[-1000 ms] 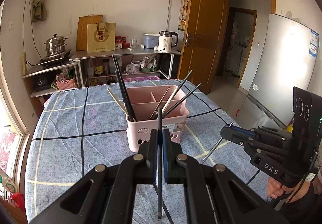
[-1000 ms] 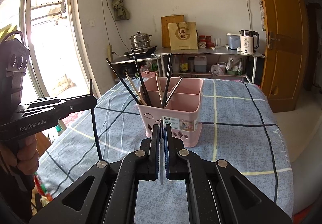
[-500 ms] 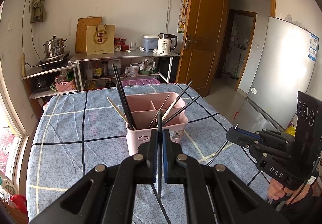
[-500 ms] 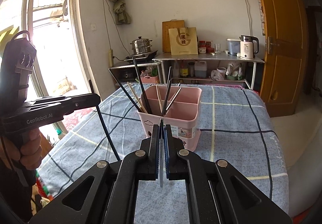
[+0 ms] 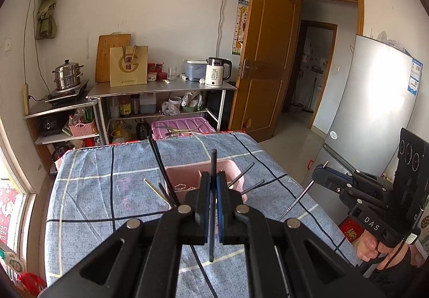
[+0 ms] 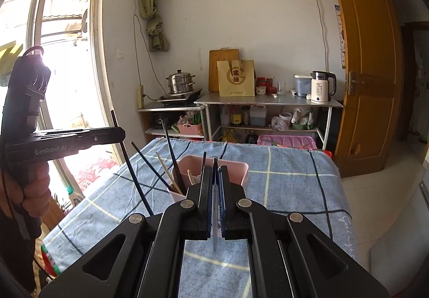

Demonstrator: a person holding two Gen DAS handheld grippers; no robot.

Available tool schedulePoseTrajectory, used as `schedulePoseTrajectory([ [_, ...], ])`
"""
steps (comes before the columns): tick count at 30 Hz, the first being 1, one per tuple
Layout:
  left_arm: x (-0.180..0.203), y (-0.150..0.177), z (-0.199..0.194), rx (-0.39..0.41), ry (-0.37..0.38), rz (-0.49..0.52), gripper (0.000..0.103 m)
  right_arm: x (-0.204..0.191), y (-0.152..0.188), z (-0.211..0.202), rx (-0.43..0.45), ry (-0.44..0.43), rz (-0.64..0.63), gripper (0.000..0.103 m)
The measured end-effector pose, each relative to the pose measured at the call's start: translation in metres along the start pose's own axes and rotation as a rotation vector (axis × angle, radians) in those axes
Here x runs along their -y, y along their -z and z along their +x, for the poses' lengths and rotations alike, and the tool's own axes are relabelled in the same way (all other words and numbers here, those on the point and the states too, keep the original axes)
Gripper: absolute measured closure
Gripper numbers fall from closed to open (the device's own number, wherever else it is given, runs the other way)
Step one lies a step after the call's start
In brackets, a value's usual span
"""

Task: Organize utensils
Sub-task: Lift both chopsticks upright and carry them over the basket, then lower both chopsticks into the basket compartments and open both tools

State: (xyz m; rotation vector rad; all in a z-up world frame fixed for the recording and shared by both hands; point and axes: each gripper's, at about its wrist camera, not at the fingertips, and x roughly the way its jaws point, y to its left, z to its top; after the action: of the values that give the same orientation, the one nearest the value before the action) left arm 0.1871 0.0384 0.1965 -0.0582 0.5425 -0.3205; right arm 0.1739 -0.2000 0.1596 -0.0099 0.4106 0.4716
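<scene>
Pink caddy [image 5: 236, 177] holds chopsticks [image 6: 174, 161] on checked cloth [image 5: 93, 190]; left gripper [image 5: 213, 207] pinches a black chopstick [image 5: 213, 164]; right gripper [image 6: 215, 198] pinches a silver one [image 6: 214, 217]; kitchen shelves [image 6: 268, 102] behind.

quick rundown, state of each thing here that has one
left gripper: shut on black chopstick, held upright
right gripper: shut on silver chopstick
pink utensil basket: upright on the table, chopsticks leaning in it
wooden door: open
kettle: lid shut
</scene>
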Motion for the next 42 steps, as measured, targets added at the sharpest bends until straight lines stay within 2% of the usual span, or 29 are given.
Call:
schedulePoseTrajectory([
  [11, -0.014, -0.044, 0.011, 0.024, -0.031, -0.017, 0.098, 0.012, -0.041, 0.014, 0.055, 0.048, -0.017, 0.099],
  [22, -0.037, -0.058, 0.037, 0.007, -0.065, -0.046, 0.098, 0.009, -0.068, 0.038, 0.089, 0.054, -0.02, 0.099],
  [29, -0.045, -0.072, 0.04, 0.004, -0.022, -0.085, 0.098, 0.004, -0.077, 0.048, 0.099, 0.038, -0.028, 0.099],
  [34, -0.04, -0.081, 0.038, 0.028, -0.039, -0.055, 0.098, 0.001, -0.08, 0.054, 0.102, 0.016, -0.024, 0.099],
  [42, -0.045, -0.065, 0.059, -0.013, -0.034, -0.071, 0.098, -0.011, -0.071, 0.069, 0.075, -0.042, -0.014, 0.099],
])
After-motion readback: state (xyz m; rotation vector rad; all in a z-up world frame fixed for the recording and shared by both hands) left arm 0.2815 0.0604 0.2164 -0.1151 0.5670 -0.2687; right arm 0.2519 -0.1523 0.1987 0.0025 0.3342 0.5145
